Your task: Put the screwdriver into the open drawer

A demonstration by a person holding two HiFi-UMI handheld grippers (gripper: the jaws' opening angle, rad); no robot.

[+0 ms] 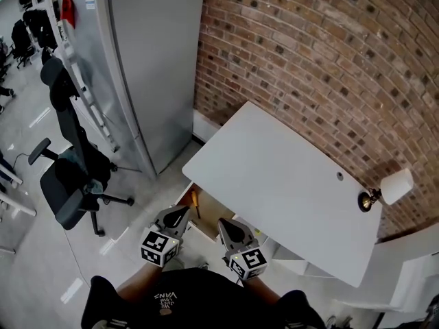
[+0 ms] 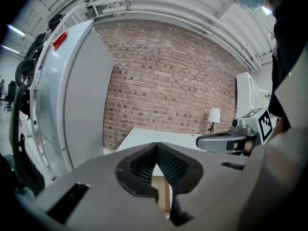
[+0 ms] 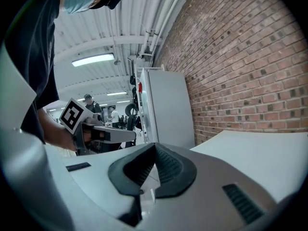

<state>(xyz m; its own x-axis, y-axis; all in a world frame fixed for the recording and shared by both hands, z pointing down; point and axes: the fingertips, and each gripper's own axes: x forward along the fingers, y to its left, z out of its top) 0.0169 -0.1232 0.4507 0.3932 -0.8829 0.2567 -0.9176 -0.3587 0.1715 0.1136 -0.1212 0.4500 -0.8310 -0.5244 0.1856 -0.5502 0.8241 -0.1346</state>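
Observation:
Under the left end of the white table [image 1: 288,184], the drawer [image 1: 210,219] stands open and shows its wooden inside. A thin orange screwdriver [image 1: 195,203] lies in it near the left wall. My left gripper [image 1: 180,213] is held just in front of the drawer, shut and empty, and its jaws [image 2: 157,146] meet with nothing between them. Beside it on the right, my right gripper [image 1: 226,226] is also shut and empty [image 3: 155,146]. Each gripper shows in the other's view: the right gripper [image 2: 226,141] and the left gripper [image 3: 103,134].
A small lamp [image 1: 384,192] stands at the table's far right by the brick wall [image 1: 329,60]. A tall grey refrigerator [image 1: 151,60] rises left of the table, with a black office chair [image 1: 72,170] beside it. A white cabinet [image 1: 411,266] is at the right.

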